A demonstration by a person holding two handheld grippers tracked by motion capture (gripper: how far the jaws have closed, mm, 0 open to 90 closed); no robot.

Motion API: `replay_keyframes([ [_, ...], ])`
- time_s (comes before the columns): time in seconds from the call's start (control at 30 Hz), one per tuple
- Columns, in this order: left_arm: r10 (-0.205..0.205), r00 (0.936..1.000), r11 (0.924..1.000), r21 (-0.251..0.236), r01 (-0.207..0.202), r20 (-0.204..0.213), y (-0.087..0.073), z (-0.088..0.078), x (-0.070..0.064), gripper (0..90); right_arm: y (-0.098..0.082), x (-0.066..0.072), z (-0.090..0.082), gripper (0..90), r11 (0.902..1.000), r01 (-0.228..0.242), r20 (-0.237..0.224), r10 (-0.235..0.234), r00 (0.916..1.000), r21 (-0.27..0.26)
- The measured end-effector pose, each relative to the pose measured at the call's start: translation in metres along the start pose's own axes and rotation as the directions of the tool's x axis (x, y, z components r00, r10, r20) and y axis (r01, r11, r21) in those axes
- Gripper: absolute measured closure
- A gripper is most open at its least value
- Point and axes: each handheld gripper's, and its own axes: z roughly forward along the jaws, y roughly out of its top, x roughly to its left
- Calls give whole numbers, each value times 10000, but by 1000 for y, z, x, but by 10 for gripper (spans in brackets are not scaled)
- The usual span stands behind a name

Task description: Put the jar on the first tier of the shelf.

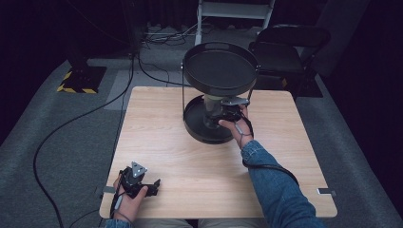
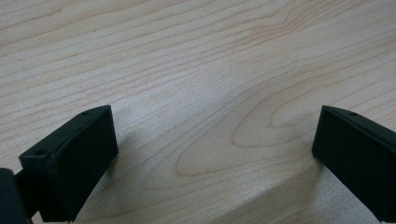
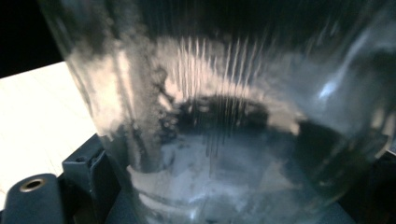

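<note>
The right gripper [image 1: 223, 115] reaches forward onto the black two-tier round tray stand's [image 1: 199, 130] lower tier, jaws clamped on a clear ribbed glass [image 3: 224, 121]; the left gripper [image 1: 142, 185] rests near the pale wooden table's [image 1: 190, 161] front edge, jaws apart.

Clear ribbed glass [image 3: 224, 116] upright on lower tray [image 1: 195, 128].

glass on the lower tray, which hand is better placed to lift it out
Right. The right tool is already around the glass on the lower tray; the left tool rests open at the table's near edge.
</note>
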Motion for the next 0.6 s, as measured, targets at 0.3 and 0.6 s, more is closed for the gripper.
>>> replay_keyframes([
  [0.3, 13, 10000, 10000, 14, -13, 4, 0, 0, 0, 1, -8, -4, 4, 110, 9997, -182, 130, 180, 9998, 160],
  [0.6, 13, 10000, 10000, 14, -13, 2, 0, 0, 0, 1, -17, -5, 10, 109, 9986, -275, 146, 269, 9995, 448],
])
